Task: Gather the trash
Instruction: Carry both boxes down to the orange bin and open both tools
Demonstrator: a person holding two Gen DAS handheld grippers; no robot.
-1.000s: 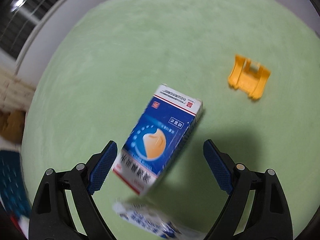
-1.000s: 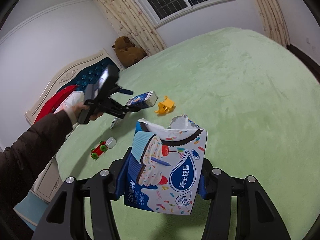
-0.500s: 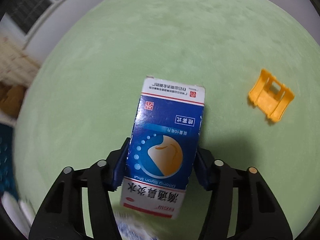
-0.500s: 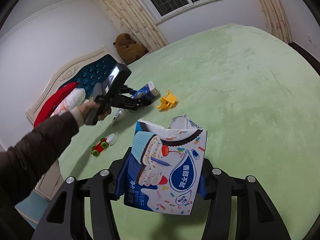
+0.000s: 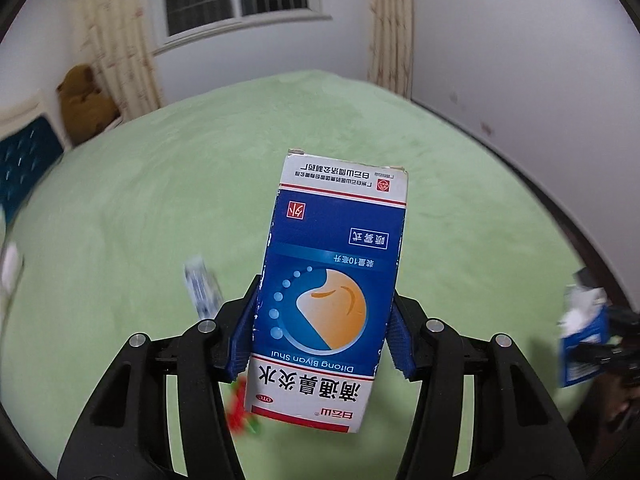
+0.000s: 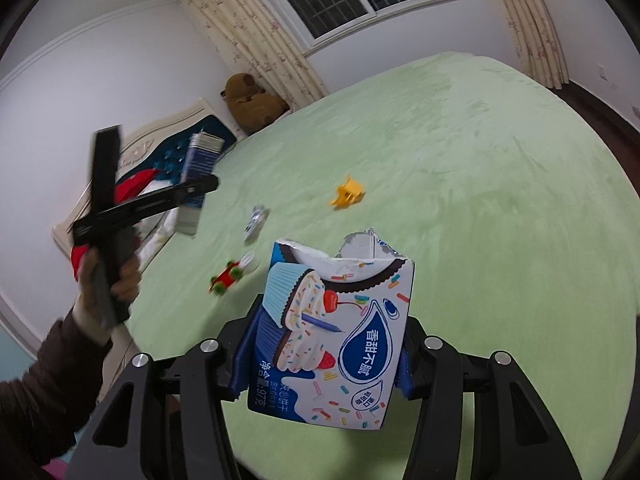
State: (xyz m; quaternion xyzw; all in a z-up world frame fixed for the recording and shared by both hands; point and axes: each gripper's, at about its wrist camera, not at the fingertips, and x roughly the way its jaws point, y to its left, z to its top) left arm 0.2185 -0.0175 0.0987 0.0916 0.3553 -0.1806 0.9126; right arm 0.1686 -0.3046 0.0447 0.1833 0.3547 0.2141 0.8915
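The left gripper (image 5: 322, 332) is pinching the blue medicine box (image 5: 332, 288) between its pads, lifted above the green bed (image 5: 160, 200); the right gripper (image 6: 324, 356) is clamping the torn biscuit box (image 6: 336, 336) half-closed.

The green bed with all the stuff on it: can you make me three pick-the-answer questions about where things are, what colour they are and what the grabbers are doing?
1. Where is the yellow plastic piece?
A. lying on the green bedspread
B. in the right hand-held gripper
C. on the windowsill

2. What colour is the plush toy by the curtain?
A. pink
B. brown
C. white

3. What is the left hand-held gripper doing?
A. hanging empty
B. holding a toy car
C. clamping a blue and white medicine box

Answers: 1 A, it lies alone on the cover. 2 B, its fur is brown. 3 C, both pads press the box's sides.
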